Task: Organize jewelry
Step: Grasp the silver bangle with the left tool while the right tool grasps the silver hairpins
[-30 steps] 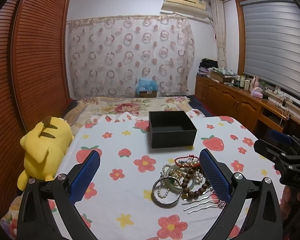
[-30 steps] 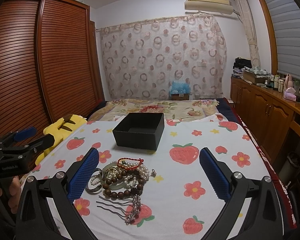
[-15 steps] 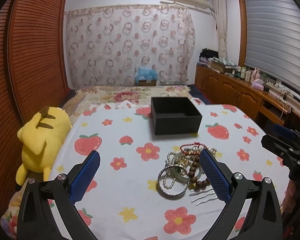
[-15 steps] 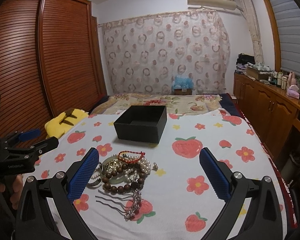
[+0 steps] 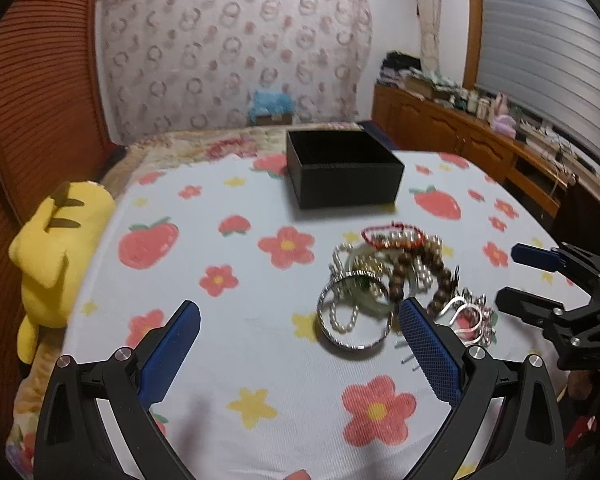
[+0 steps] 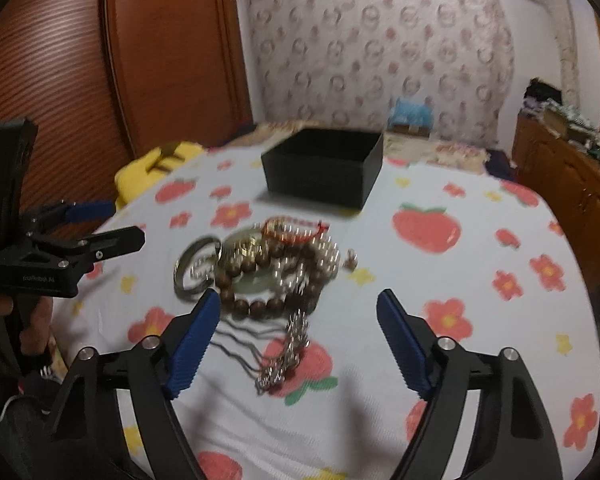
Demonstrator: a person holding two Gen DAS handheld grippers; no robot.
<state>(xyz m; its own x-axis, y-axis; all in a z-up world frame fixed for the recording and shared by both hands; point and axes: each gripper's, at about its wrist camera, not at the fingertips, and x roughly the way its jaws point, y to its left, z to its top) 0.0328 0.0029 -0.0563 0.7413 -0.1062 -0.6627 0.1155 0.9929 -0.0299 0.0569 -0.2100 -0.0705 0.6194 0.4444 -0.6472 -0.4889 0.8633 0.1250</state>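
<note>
Jewelry pile [image 5: 396, 280] lies just before my black box [image 5: 342, 172]. Left gripper [image 5: 300, 344] gapes wide and empty; right gripper [image 6: 298, 336], just narrowing, grips nothing. Its printed label is too blurred to read.

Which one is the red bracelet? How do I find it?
Find the black box on the strawberry sheet. The jewelry pile lies just in front of it. The red bracelet is on the pile's edge nearest the box: a thin red cord loop, unlike the brown beads and silver bangle.
</note>
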